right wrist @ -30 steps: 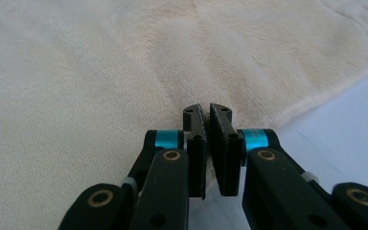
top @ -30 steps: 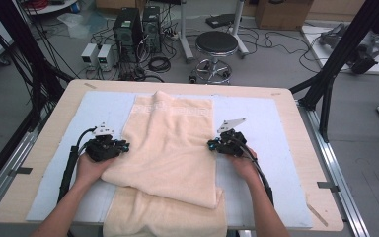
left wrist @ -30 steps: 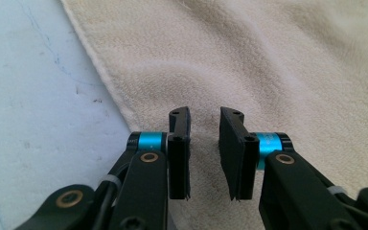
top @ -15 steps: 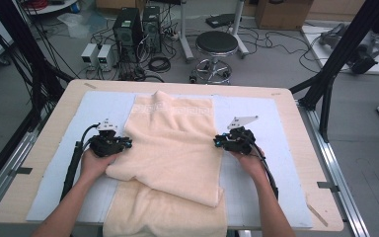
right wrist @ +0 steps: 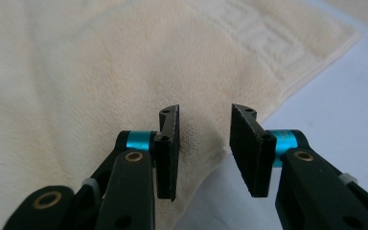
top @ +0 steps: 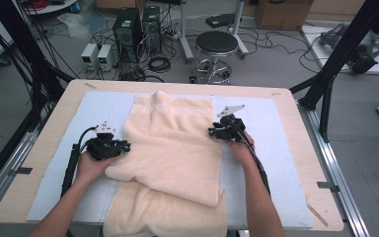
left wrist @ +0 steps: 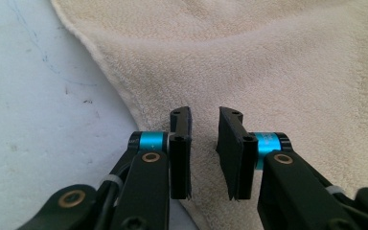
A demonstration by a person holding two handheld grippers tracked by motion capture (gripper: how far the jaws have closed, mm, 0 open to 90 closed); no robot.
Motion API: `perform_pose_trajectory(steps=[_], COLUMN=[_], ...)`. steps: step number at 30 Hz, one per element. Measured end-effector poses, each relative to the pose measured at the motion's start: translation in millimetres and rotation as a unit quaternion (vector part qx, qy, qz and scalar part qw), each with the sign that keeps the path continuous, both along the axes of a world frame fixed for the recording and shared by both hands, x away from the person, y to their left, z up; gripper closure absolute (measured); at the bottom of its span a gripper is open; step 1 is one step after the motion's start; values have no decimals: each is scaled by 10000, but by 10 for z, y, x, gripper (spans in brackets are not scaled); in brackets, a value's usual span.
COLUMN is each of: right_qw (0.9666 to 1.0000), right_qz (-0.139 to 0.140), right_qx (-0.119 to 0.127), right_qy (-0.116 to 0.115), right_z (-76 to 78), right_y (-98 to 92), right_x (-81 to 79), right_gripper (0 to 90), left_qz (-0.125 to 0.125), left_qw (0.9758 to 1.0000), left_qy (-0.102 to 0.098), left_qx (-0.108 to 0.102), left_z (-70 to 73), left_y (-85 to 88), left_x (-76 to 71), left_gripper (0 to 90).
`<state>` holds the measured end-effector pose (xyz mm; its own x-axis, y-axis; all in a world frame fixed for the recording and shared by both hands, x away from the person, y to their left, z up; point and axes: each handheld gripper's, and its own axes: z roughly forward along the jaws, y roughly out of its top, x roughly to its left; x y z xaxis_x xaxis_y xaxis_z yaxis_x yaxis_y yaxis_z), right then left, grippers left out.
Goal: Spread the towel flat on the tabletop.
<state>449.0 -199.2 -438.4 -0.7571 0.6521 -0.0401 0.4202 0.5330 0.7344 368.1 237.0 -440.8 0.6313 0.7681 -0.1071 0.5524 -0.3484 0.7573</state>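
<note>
A cream towel (top: 175,148) lies folded over itself on the light blue mat (top: 271,148), its patterned border at the far end. My left gripper (top: 127,146) rests at the towel's left edge. In the left gripper view its jaws (left wrist: 205,115) stand a narrow gap apart over the towel edge (left wrist: 139,115), pinching nothing. My right gripper (top: 210,132) is at the towel's right edge. Its jaws (right wrist: 206,111) have just been opening and stand wider apart above the towel edge (right wrist: 206,158), with no cloth between them.
The mat covers a wooden table (top: 301,123) with metal rails along its sides. The towel's near end hangs toward the front edge (top: 168,222). Beyond the table stand a stool (top: 217,47), computer towers (top: 133,24) and floor cables.
The right gripper's jaws have opened and let go of the towel's right edge, and that hand has shifted a little up the table and toward the towel. The left hand has stayed put.
</note>
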Motion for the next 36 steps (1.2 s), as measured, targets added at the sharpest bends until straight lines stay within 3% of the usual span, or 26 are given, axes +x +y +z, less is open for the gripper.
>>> perform_pose_trajectory(steps=[3, 5, 7, 11, 15, 16, 18, 20, 23, 25, 28, 31, 33, 36], right_qw=[9998, 10000, 10000, 9994, 9985, 9986, 9989, 9987, 9983, 9986, 9990, 9992, 9990, 9990], right_qz=[-74, -19, -26, -298, -524, -521, -365, -436, -408, -353, -271, -54, 203, 352], right_qx=[144, 23, -43, -175, -89, -33, 245, 211, 392, 373, 340, 399, 389, 194], right_qy=[147, 80, 57, 37, 114, 126, 187, 151, 167, 140, 30, -23, 51, 186], right_z=[-36, -27, -20, 3, 11, 12, 1, 13, 44, 75, 131, 186, 175, 113], right_y=[2, 25, 21, -79, -204, -201, -197, -192, -228, -220, -174, -112, -51, 16], right_x=[25, 19, 19, 31, 50, 46, 47, 28, 9, -22, -70, -123, -163, -198], right_gripper=[795, 851, 860, 863, 861, 851, 744, 688, 632, 610, 580, 579, 581, 581], left_qz=[10, 26, 41, 63, 117, 126, 63, 75, 39, -14, -168, -231, -196, -260], left_qw=[10000, 10000, 10000, 9999, 9996, 9995, 9996, 9996, 9995, 9995, 9996, 9996, 9996, 9993], left_qy=[5, -5, -12, -9, -35, -39, -10, -20, -54, -71, 89, 124, 135, 233], left_qx=[-44, -58, -74, -158, -270, -303, -269, -280, -297, -308, -215, -121, -169, -156], left_z=[-5, -6, -8, -17, -34, -39, -30, -15, 22, 41, 32, 3, 0, 15], left_y=[0, -1, -4, -7, -28, -32, -18, -5, 28, 38, 18, -3, -2, 17], left_x=[5, 10, 14, 24, 42, 43, 40, 29, 9, 0, -27, -53, -64, -82], left_gripper=[733, 732, 730, 715, 704, 703, 701, 692, 677, 677, 687, 693, 694, 696])
